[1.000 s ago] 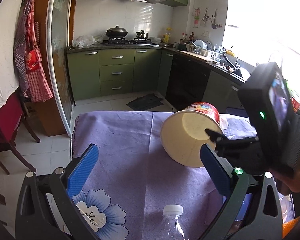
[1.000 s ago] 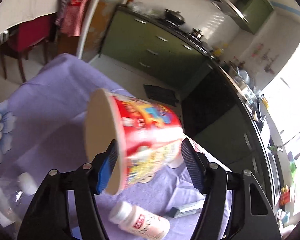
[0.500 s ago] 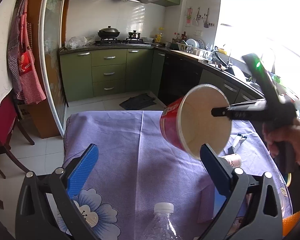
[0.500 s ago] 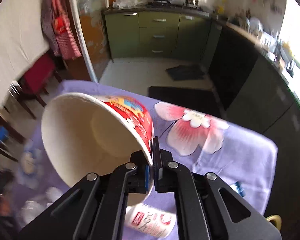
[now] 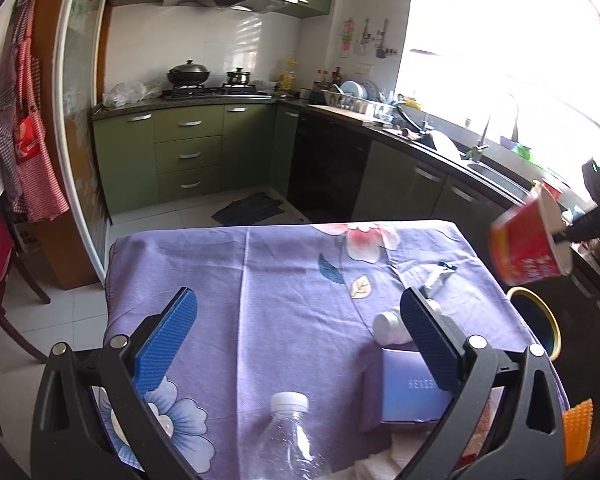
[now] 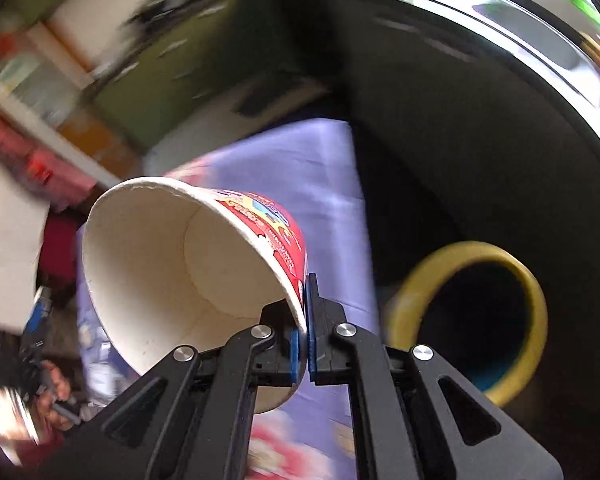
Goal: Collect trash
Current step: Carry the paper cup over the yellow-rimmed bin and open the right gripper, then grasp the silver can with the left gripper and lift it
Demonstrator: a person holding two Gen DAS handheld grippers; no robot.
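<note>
- Kitchen backdrop: green cabinets [image 5: 188, 148] far left, stove with pots behind, sink counter [image 5: 452, 156] running along the right under a bright window.
- Purple floral tablecloth [image 5: 284, 280] across the near table, with several pieces of trash on it.
- Left gripper [image 5: 296, 336] low over the near edge, blue pads [image 5: 168, 336] spread wide, nothing between them, nothing gripped.
- Clear plastic bottle [image 5: 288, 436] with white cap at the near edge, roughly centred between the open fingers; not yet picked up.
- Small white bottle [image 5: 390, 326] lying on its side right of centre, partly behind the right-hand pad; blue box [image 5: 410, 394] just nearer; crumpled wrapper [image 5: 436, 276] farther back. All on the cloth, uncollected.
- White tissue-like scraps at the near right corner, too cut off to identify.
- Yellow-rimmed bin [image 5: 540, 320] on the floor just off the table's right edge; inside dark, contents impossible to tell.
- Red paper cup [image 6: 196, 276] off the table, tilted, held in the air above and slightly beyond the bin.
- Right gripper [image 6: 303, 344] pinched narrow on the cup's rim wall, one pad inside, one outside.
- Judged progress: early. Cup lifted and nearly at the bin, not yet dropped; bottle, small bottle, box, wrapper and scraps left to gather.
</note>
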